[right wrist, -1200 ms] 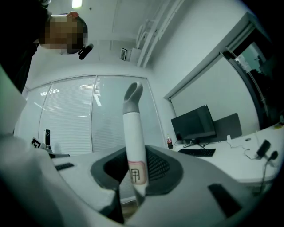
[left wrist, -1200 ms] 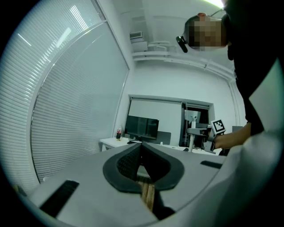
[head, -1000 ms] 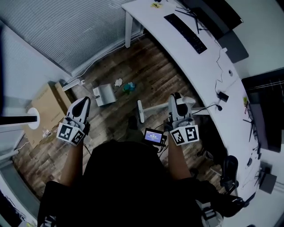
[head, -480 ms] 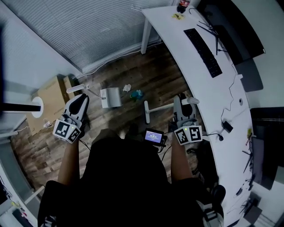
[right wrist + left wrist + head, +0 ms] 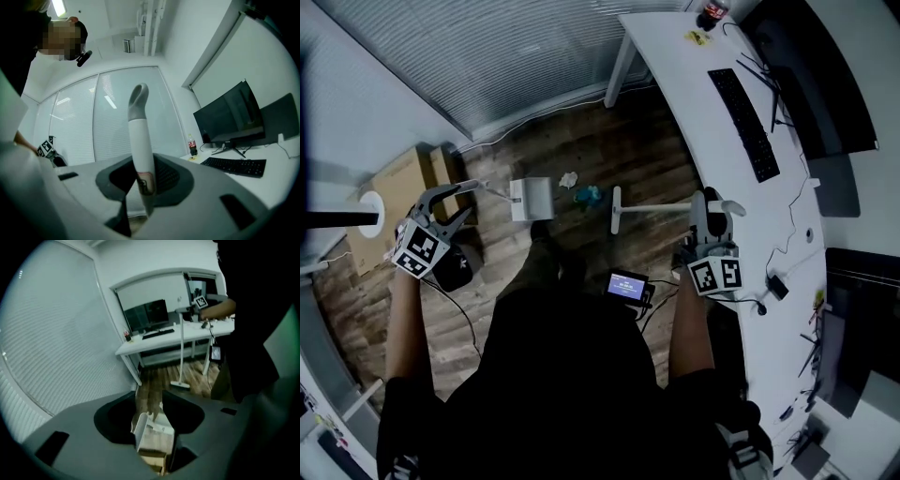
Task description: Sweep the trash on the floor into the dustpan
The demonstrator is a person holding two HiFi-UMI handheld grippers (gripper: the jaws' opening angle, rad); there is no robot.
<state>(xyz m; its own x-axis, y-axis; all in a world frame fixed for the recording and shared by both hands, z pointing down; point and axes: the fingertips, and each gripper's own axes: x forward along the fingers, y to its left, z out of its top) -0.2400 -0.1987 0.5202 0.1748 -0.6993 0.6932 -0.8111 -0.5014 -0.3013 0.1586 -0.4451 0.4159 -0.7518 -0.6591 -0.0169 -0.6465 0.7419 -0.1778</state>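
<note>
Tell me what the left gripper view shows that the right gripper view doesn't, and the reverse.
Only the left gripper view: the dustpan and broom head. Only the right gripper view: a bottle on the desk, and the right gripper shut on the broom handle. Both: desk, monitor, keyboard.

Head view: worn on the person's head and faces steeply down. The wooden floor point(image 5: 581, 150) lies well below, with the left gripper point(image 5: 457, 199) and right gripper point(image 5: 709, 208) nearer.
Left gripper view: rides the left gripper, tilted down toward the floor. Its jaws have just been opening and fill the lower frame close up. The dustpan point(image 5: 151, 430) shows beyond the gap, untouched.
Right gripper view: rides the right gripper and faces level at the window blinds point(image 5: 79, 126). The broom handle point(image 5: 140, 154) is close at centre.
Shared: the desk point(image 5: 703, 122) appears in all three. The dustpan appears in the head and left gripper views. Each gripper view catches the opposite gripper.
</note>
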